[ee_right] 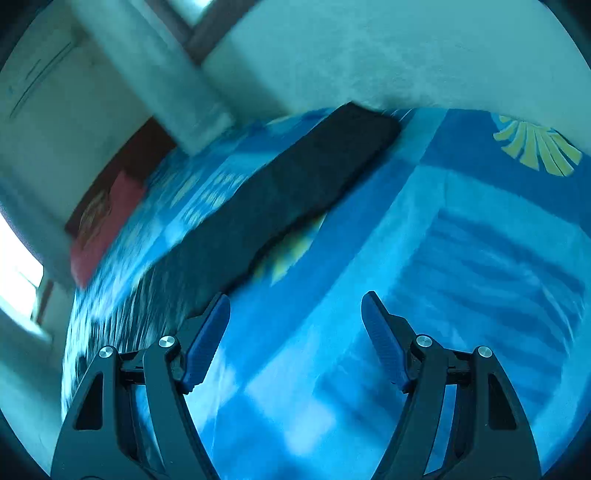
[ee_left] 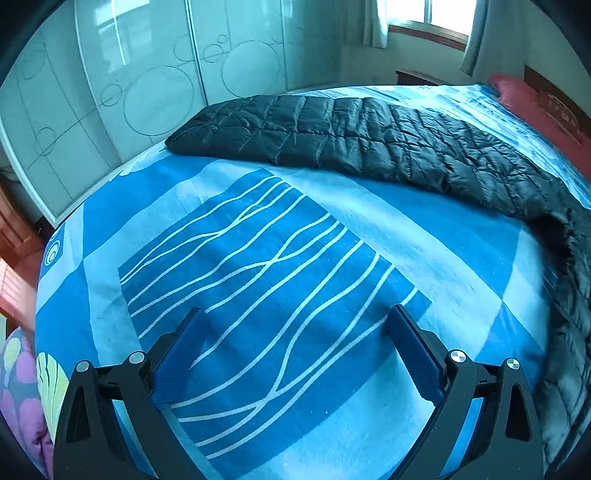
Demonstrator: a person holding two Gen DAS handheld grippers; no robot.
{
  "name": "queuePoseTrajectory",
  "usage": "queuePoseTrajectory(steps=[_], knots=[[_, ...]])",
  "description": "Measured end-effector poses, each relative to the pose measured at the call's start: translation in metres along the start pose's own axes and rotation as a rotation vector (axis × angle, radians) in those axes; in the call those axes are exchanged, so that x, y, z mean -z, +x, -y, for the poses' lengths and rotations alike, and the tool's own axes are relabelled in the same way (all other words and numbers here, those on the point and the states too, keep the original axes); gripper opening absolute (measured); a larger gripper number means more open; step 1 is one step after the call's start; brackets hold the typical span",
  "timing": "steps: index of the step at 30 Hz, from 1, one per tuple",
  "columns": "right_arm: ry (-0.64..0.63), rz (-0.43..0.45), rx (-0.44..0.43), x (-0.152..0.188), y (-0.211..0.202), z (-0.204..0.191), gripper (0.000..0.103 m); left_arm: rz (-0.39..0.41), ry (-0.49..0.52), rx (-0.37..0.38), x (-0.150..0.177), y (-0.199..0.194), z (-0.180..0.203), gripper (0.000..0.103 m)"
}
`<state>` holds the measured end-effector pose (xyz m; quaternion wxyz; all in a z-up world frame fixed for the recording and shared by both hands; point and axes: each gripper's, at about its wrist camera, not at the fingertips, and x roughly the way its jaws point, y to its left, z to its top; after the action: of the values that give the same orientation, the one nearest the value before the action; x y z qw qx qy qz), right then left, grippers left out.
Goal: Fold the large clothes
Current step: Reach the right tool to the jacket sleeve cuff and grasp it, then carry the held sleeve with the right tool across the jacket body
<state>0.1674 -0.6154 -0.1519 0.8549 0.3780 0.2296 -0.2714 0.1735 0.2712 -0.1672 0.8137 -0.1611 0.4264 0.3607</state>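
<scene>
A black quilted padded garment (ee_left: 369, 144) lies stretched in a long band across the far side of a bed, its right end trailing down toward the near right edge. My left gripper (ee_left: 295, 317) is open and empty above the blue sheet, well short of the garment. In the blurred right wrist view the same garment (ee_right: 280, 199) runs diagonally from upper middle to lower left. My right gripper (ee_right: 295, 302) is open and empty, its left finger (ee_right: 207, 343) close to the garment's near end.
The bed is covered by a blue sheet with white wavy lines (ee_left: 258, 258). A white wardrobe with circle patterns (ee_left: 129, 81) stands behind it. A red pillow (ee_left: 524, 99) lies by the headboard. A window with curtains (ee_left: 424, 22) is at the back. A colourful bundle (ee_left: 18, 384) sits at lower left.
</scene>
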Motion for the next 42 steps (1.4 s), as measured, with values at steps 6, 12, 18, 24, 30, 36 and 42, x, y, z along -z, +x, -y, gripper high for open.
queuePoseTrajectory(steps=[6,12,18,24,30,36,42], knots=[[0.115,0.019,-0.015,-0.038,0.046,0.025,0.074,0.021,-0.015,-0.007,0.005,-0.003,-0.002,0.098],[0.144,0.077,-0.03,-0.068,0.075,0.034,0.074,0.029,-0.01,-0.019,0.005,0.001,0.002,0.098],[0.115,0.092,0.037,-0.088,0.097,0.029,0.043,0.038,-0.006,-0.031,0.007,-0.001,0.004,0.098],[0.116,0.111,0.025,-0.088,0.086,0.022,0.007,0.04,-0.009,-0.032,0.007,0.0,0.003,0.098],[-0.085,0.146,-0.086,-0.066,0.049,-0.065,0.006,0.043,-0.01,-0.032,0.007,0.001,0.003,0.098],[-0.365,0.097,-0.212,-0.001,0.032,-0.193,0.006,0.045,-0.013,-0.027,0.007,0.001,0.001,0.098],[-0.514,-0.005,-0.308,0.089,0.028,-0.296,0.006,0.048,-0.016,-0.024,0.007,0.002,0.001,0.099]])
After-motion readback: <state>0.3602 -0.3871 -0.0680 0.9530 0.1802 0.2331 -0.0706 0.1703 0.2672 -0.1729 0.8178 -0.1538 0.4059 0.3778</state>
